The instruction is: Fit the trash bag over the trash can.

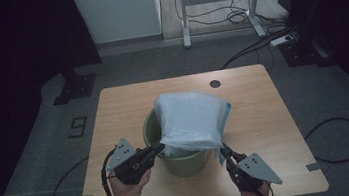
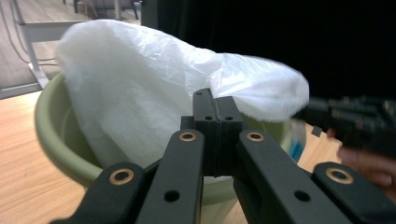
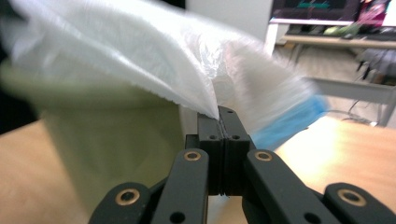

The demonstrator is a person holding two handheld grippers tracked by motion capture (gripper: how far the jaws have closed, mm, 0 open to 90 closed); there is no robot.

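While the white plastic bag (image 1: pixel 191 121) stands billowed above the green bin (image 1: pixel 150 129), its lower part sits inside and its open hem is not yet folded over the rim. Left gripper (image 1: pixel 159 146) has its jaws pressed together on the bag's near-left edge; right gripper (image 1: pixel 224 149) is clamped on the near-right edge, film pinched at the jaw tips. A blue strip shows on the bag beyond the right gripper. Judgement: bag seated, both edges gripped; stretching the mouth down around the rim remains. Bin rests mid-table (image 1: pixel 113 105), between both grippers.
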